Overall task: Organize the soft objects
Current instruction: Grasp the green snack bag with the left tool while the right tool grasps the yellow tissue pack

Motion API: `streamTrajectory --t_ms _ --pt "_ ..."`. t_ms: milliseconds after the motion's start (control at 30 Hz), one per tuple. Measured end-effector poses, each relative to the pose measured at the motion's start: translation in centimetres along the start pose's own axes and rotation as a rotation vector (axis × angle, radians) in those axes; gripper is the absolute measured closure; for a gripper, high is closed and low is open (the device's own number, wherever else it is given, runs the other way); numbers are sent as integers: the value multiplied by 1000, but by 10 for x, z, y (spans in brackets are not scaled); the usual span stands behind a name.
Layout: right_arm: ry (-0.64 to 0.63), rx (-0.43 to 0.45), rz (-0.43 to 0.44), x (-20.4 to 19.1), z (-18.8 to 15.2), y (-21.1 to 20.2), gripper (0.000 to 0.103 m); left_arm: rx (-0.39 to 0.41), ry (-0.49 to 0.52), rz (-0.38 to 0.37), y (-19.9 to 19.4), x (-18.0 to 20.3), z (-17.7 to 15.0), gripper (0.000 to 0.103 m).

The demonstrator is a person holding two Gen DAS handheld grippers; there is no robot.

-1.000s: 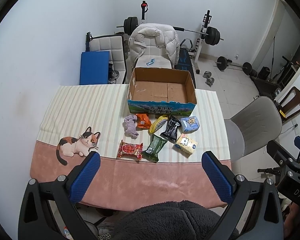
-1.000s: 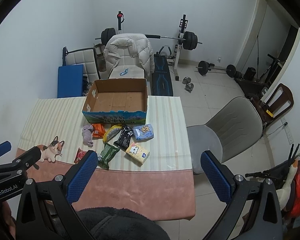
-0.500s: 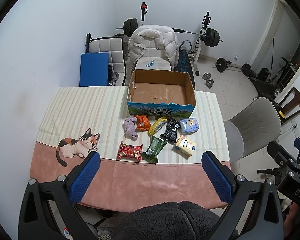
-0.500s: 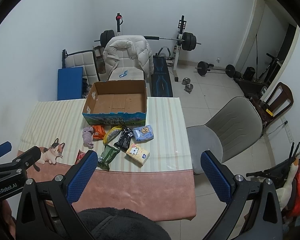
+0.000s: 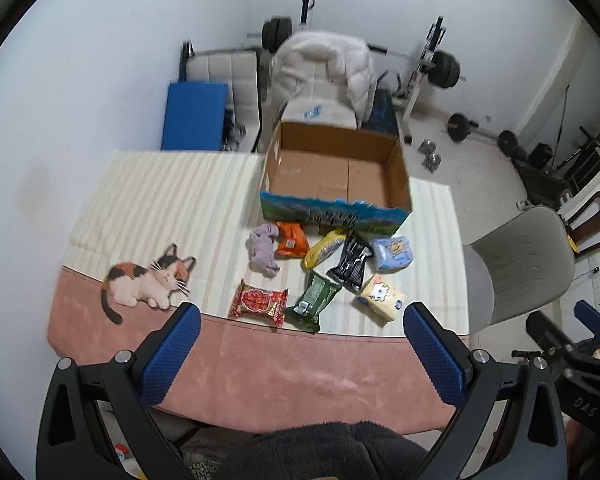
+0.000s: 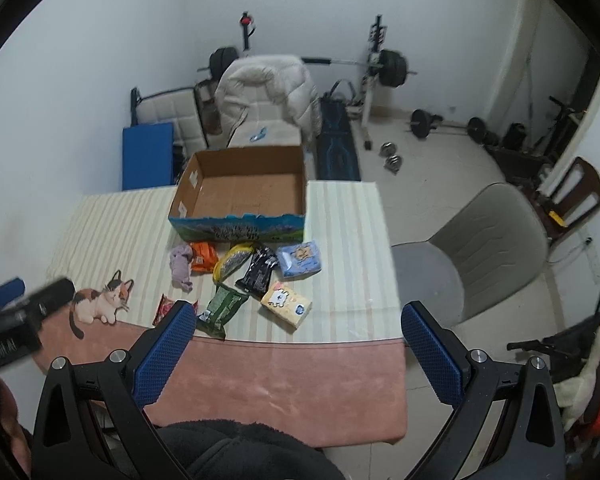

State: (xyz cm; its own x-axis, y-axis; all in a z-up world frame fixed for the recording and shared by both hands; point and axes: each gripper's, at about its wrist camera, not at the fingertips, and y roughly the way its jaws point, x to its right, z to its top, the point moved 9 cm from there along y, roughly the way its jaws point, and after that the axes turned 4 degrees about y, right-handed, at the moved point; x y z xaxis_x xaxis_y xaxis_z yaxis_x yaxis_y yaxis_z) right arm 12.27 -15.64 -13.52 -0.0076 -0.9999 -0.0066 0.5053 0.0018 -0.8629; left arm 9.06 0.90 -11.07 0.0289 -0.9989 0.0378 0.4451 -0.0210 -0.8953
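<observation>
Presently both the left gripper (image 5: 301, 322) and right gripper (image 6: 293, 320) hover wide open, holding nothing. Soft packets (purple cloth (image 5: 263, 251) included) lie clustered just before the cardboard box (image 5: 334, 178) on the striped tablecloth (image 5: 160, 200); gym weights (image 6: 392, 68) behind.

Matt cardboard box (image 5: 336, 168), glossy plastic snack packets (image 5: 259, 302), soft cloth tablecloth (image 5: 152, 200).

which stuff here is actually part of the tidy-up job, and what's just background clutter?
Job:
cardboard box, empty
purple plush
orange packet
yellow packet
black packet
blue tissue pack
yellow tissue pack
green packet
red packet
left gripper and right gripper, both open

Background:
barbell rack
white jacket
grey chair
blue mat
</observation>
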Motion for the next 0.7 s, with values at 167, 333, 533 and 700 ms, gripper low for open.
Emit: streamTrajectory --t_ms 167,333,533,700 --pt "-119 -153 -15 -1 -5 110 0 -94 96 102 91 -6 1 0" --pt "-311 -348 1 -7 -29 240 0 -262 256 143 200 3 -19 0" --pt "-509 -519 -18 -15 -60 359 0 -455 358 122 306 13 -51 10" --pt "-550 -625 17 -26 -88 406 2 -575 362 92 359 18 -74 17"
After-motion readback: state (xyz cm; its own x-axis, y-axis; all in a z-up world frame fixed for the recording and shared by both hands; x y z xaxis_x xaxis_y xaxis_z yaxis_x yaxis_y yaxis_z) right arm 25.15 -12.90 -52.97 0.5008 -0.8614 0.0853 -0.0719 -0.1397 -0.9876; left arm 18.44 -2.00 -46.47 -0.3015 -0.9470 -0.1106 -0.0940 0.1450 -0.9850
